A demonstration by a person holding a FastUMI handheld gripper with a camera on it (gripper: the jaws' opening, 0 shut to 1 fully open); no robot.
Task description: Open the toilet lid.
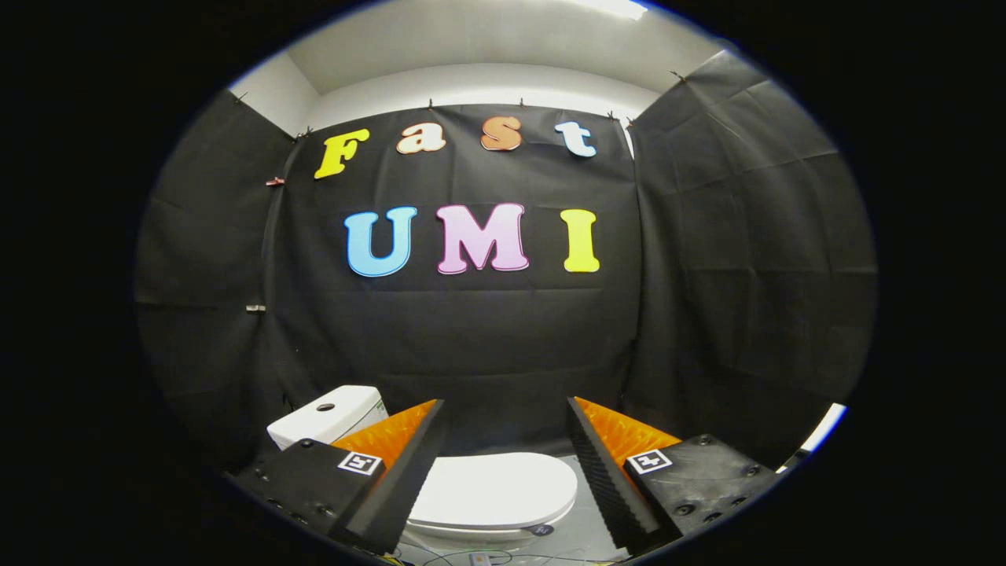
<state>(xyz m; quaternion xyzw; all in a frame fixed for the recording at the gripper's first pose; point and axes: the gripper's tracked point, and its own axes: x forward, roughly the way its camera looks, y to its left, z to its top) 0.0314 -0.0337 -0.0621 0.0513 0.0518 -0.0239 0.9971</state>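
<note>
White glossy plastic is what we are after: the toilet lid lies flat and closed on the bowl, showing between our two fingers and a little beyond and below them, at about 6 o'clock from the middle of the scene. The cistern stands at roughly 7 o'clock, just behind the left finger, so the hinge end of the lid looks to be toward that side and the free front rim curves round toward 5 o'clock.

Our gripper has its jaws spread wide and holds nothing; the fingers hang above the lid, well apart from it.

We judge the step in hand to be the approach, with nothing of the opening done yet. To do it well, we should come down toward the free rim, far from the hinge, where the lid lifts most easily. One finger should slip under the lip while the other rests on top, then the jaws should close only enough to pinch the thin edge. The plastic looks smooth, so a shallow grip may slide off; we want the ridged pads well over the edge. Then we should lift in an arc about the hinge, not straight up, and let go once it leans back toward the cistern.

A small dark tag sits near the rim, and loose cables lie on the floor at 6 o'clock; we should keep clear of both.
</note>
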